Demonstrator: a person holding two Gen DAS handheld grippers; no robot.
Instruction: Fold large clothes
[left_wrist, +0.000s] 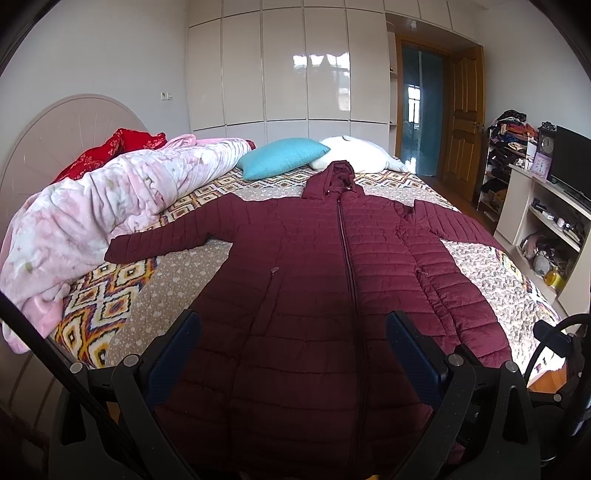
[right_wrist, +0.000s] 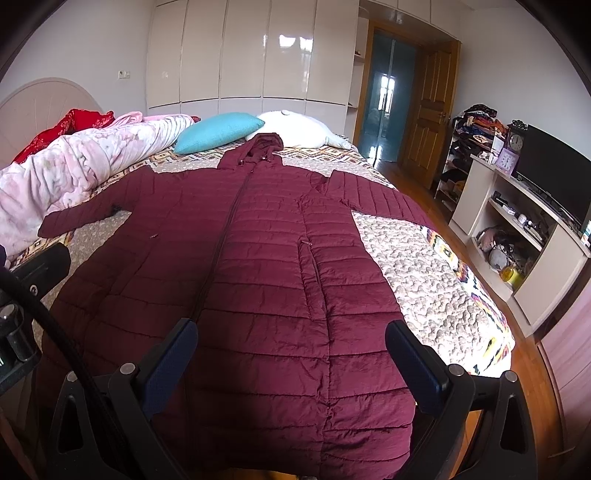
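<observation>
Maroon coat (left_wrist: 314, 266) lies zipped and flat across the bed (left_wrist: 177, 280), hem at the near edge; left gripper (left_wrist: 293, 354) and right gripper (right_wrist: 291, 354) both spread, holding nothing.

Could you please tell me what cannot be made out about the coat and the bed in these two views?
- Coat hem: in both views it runs out at the bottom edge, behind the open left gripper and open right gripper.
- Right sleeve cuff: past the bed's far side, right wrist view.
- Whatever lies beneath the pink quilt: hidden, left wrist view.
- Clock face: too small, left wrist view.
</observation>
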